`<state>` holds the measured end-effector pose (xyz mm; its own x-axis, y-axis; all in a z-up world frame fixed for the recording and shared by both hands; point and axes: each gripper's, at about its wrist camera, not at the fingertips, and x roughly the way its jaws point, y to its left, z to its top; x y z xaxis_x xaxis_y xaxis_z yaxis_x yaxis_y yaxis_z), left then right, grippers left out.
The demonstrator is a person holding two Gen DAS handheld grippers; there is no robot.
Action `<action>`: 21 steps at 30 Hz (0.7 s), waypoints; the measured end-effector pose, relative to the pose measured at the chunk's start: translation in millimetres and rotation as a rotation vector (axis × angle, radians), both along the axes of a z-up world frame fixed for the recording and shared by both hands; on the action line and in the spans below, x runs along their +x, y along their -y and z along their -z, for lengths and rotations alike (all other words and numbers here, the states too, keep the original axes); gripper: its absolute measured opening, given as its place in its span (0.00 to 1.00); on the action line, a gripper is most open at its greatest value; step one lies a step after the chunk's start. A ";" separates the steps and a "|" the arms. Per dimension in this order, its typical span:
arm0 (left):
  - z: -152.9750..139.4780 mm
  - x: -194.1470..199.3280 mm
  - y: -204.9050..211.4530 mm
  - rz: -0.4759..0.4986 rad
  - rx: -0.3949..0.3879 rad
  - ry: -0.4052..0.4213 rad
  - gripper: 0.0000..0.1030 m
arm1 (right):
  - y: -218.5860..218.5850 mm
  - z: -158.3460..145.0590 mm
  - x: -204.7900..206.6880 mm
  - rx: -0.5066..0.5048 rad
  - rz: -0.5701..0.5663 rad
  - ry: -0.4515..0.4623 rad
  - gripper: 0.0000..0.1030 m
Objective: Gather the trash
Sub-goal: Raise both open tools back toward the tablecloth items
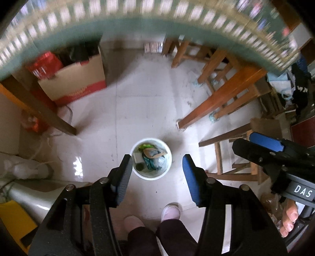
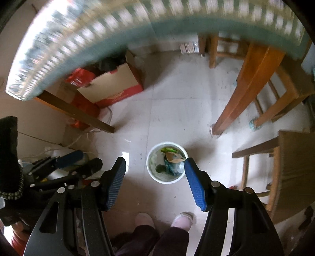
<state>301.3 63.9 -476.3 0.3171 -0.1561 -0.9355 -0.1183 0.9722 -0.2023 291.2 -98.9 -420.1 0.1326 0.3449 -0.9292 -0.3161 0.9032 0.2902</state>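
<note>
The tiled floor fills both views, and the white bin standing on it is the landmark. Beyond the bin runs the tabletop edge with its checked cloth, blurred. A cardboard box sits beyond and to the left of the bin, wooden chairs beyond and to its right. The person's feet in pale slippers stand just on the near side of the bin. Inside the bin lies the trash: crumpled wrappers, something green, a brown scrap.

Likely risk: both views are blurred at the top, so a hurried reach could miss the next piece or knock the light bin.

The left gripper hangs above the bin, jaws spread wide, holding and touching nothing. The right gripper hangs likewise, released and empty.
</note>
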 end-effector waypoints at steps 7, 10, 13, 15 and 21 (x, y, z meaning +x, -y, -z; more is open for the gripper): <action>-108.0 -15.0 -8.3 0.003 0.009 0.117 0.50 | -5.4 -96.2 -11.9 0.004 -0.007 0.110 0.56; -158.3 -26.1 -11.3 0.015 0.019 0.184 0.50 | -10.1 -140.2 -23.3 0.008 0.003 0.172 0.56; -206.3 -41.7 -16.1 0.022 0.044 0.247 0.50 | -12.4 -183.4 -34.7 0.013 0.008 0.233 0.56; -236.0 -53.1 -20.8 0.020 0.052 0.286 0.50 | -14.0 -212.2 -40.0 0.009 0.016 0.274 0.56; -320.1 -87.6 -31.7 0.010 0.053 0.398 0.50 | -19.0 -302.0 -64.6 0.011 0.033 0.427 0.56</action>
<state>213.7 95.6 -156.1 0.6551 -0.1159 -0.7466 -0.0315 0.9831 -0.1803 226.6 -79.9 -118.0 0.5163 0.3434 -0.7846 -0.3806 0.9127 0.1490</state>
